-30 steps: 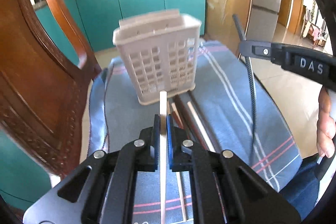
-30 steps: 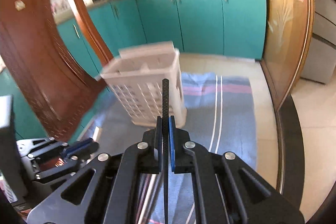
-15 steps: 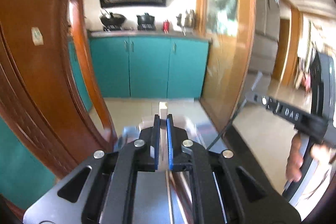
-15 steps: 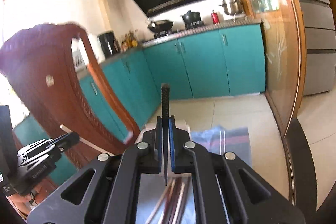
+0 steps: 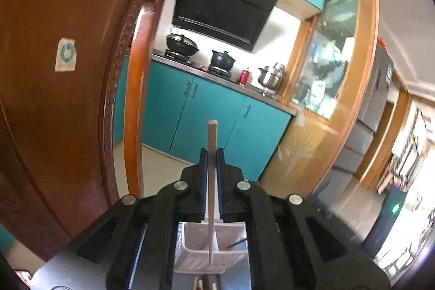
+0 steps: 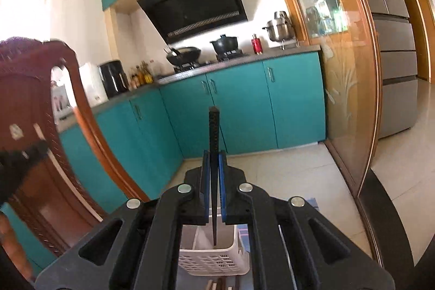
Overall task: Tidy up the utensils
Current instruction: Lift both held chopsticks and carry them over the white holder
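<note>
A pale wooden chopstick [image 5: 211, 154] is clamped between the blue-padded fingers [image 5: 204, 181] of the left hand-held gripper [image 5: 211, 154]. It is held nearly upright, with its blunt end raised above the fingertips and its thin end reaching down into a white plastic utensil basket [image 5: 190, 254] seen below the gripper body. Whether the tip touches the basket floor cannot be told. A thin dark stick [image 5: 238, 243] is seen slanting inside the basket's right compartment.

A black textured chopstick [image 6: 214, 143] is gripped in the same manner by the right hand-held gripper [image 6: 214, 156], its fingers closed on the shaft. Its upper end stands above the fingertips, and its pointed lower end hangs inside the open top of the latticed white basket [image 6: 217, 262]. The ends of further utensils [image 6: 217, 284] are seen lying just in front of the basket, at the lower edge of the right wrist view.

A carved wooden chair back [image 5: 68, 99] is seen at the left in both views. Teal kitchen cabinets [image 6: 244, 105], a black range hood [image 6: 195, 4] and pots on a stove [image 6: 225, 44] are seen behind.
</note>
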The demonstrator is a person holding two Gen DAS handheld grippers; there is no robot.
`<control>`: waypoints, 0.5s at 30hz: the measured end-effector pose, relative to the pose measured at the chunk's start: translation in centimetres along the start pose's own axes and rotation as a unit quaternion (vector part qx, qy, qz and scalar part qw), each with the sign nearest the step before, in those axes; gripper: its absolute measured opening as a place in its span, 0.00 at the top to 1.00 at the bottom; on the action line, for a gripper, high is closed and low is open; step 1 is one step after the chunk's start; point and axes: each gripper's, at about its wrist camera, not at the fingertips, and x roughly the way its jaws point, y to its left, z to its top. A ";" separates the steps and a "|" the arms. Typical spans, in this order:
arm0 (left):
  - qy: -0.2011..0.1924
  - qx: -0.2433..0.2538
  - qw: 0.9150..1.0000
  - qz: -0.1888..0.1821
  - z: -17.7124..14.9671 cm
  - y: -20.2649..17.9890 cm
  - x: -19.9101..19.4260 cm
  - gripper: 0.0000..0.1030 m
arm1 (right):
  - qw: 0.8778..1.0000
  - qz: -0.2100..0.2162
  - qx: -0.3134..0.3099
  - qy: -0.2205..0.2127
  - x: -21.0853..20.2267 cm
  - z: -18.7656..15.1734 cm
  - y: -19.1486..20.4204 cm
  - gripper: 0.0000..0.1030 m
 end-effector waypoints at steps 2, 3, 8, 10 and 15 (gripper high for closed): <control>-0.013 -0.020 1.000 0.014 -0.1 0.6 0.7 0.93 | 1.000 0.001 0.002 0.015 1.2 -0.9 -0.2 0.94; -0.020 -0.028 0.999 0.024 -0.3 0.7 0.9 0.93 | 1.000 0.001 0.002 0.021 1.7 -1.3 -0.3 0.94; -0.036 -0.039 0.997 0.054 -1.2 1.2 2.3 0.93 | 0.999 -0.003 -0.014 0.040 3.3 -2.9 0.0 0.94; -0.033 -0.031 0.997 0.056 -1.5 0.9 2.9 0.93 | 0.999 -0.002 -0.018 0.047 3.7 -3.2 0.1 0.94; -0.014 0.044 0.994 0.095 -4.3 -1.6 5.5 0.93 | 0.998 -0.003 -0.025 0.061 4.1 -4.0 -0.2 0.93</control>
